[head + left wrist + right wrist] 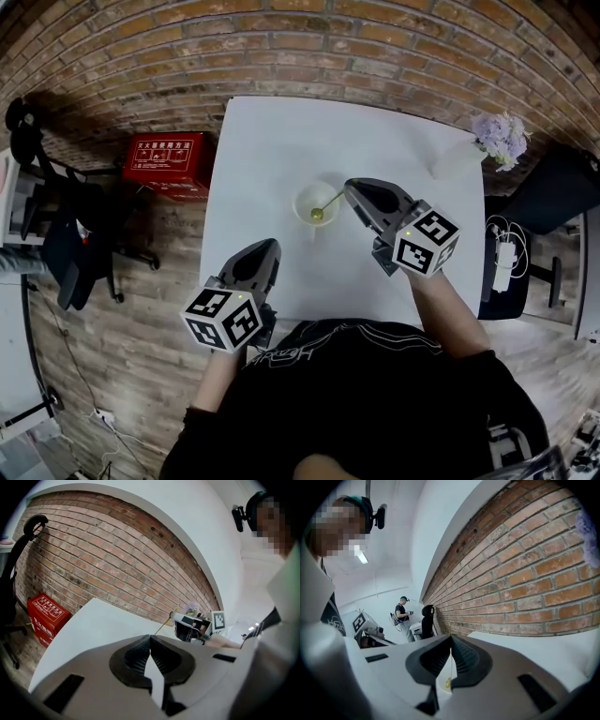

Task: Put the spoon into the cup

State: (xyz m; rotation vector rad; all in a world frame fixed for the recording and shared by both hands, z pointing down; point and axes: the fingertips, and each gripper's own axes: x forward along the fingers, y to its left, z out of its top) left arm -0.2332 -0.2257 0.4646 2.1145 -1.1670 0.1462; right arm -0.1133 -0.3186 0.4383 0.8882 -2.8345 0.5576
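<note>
We see a brick wall behind a wood-plank floor, and against the wall a white table that is mostly bare. On the floor to its left stand a black office chair and a red box. At the table's far right corner is a white vase with pale purple flowers.

Near the table's middle stands the white cup. The left tool hangs over the table's near edge, well apart from the cup, with its jaws closed tip to tip on nothing. The right tool sits just beside the cup's right rim, clenched on the spoon at the end of its thin handle.

The spoon's bowl lies inside the cup. Its long axis runs on a slant, bowl down and toward us, handle rising up and to the right into the jaw tips.

Only the left gripper view shows the right tool from the side, with its marker cube and the spoon handle slanting down from it. Only the right gripper view shows the room beyond: a white side wall and a second person standing far off. That view also looks down the handle to the spoon's bowl in the cup.
</note>
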